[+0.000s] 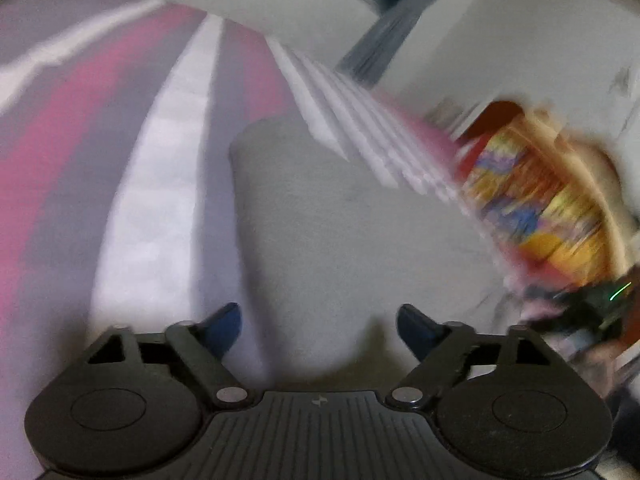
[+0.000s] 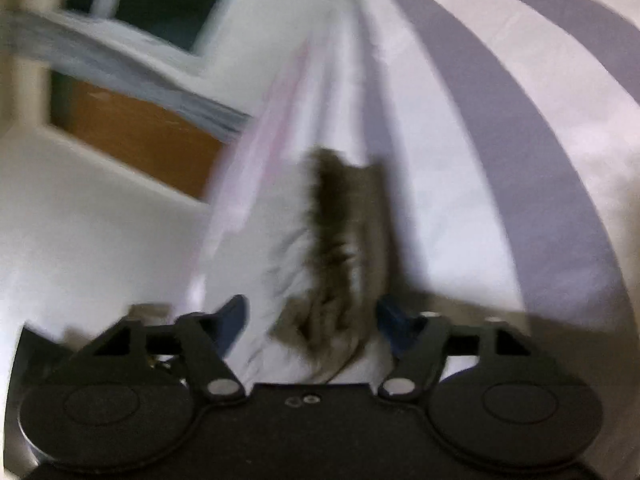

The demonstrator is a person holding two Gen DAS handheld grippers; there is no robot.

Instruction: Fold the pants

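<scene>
1. The left gripper (image 1: 318,330) has its jaws spread wide, and its blue fingertips (image 1: 226,326) stand apart with nothing pinched between them.
2. The grey pants (image 1: 340,216) lie flat on a striped bedsheet (image 1: 156,184), just beyond and between the left gripper's fingertips. The cloth runs from the near edge of the left wrist view out to a rounded far end.
3. The pants lie centred ahead of the left gripper, reaching a little further to the right than to the left. No pad presses on them.
4. The bedsheet has pink, lilac and white bands that sweep off to the far left. At the far right there is a blurred, brightly coloured patterned thing (image 1: 536,200); what it is cannot be told.
5. The right gripper (image 2: 312,320) also has its jaws spread, with its blue fingertips (image 2: 394,326) well apart.
6. In the right wrist view a bunched, creased part of the pants (image 2: 340,264) lies between the right gripper's fingertips and stretches away from them. The fabric is rumpled into dark folds along its middle, with a paler part on the left.
7. The cloth sits closer to the right fingertip than to the left one; whether it touches either pad cannot be told through the blur.
8. The lilac and white bedsheet (image 2: 500,128) fills the right and far side of that view, and a pale wall (image 2: 80,220) stands on the left.
</scene>
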